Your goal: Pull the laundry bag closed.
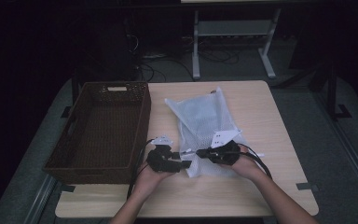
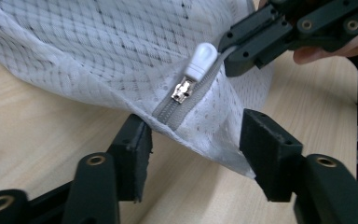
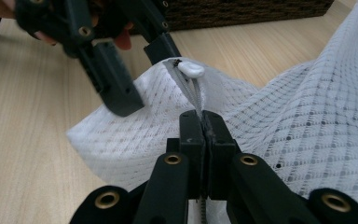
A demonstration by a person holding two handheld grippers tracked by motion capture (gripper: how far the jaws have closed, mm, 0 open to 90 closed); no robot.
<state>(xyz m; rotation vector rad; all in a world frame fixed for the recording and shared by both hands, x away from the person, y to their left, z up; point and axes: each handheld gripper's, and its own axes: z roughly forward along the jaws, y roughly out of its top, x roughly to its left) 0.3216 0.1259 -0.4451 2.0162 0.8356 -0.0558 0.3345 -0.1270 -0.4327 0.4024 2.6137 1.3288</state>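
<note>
Dim room, grey floor (image 1: 307,116)

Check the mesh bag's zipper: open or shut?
Shut where visible: the zipper's grey teeth are meshed below the white pull; the far stretch is hidden.

The work surface was a light wood-grain table (image 1: 261,116) with rounded corners, standing on a grey floor (image 1: 307,98). Dark tape tabs marked its near edge at both sides. Two items lay directly on it. A dark brown woven basket (image 1: 142,116) sat along the left side, its outer wall overhanging the table's left edge; a pale label showed on its far rim. Just beside it, towards the middle, lay a white mesh bag (image 1: 200,114), its far end angled towards the table's back edge and its near corner lifted off the surface. The right part of the tabletop carried nothing further.
</note>
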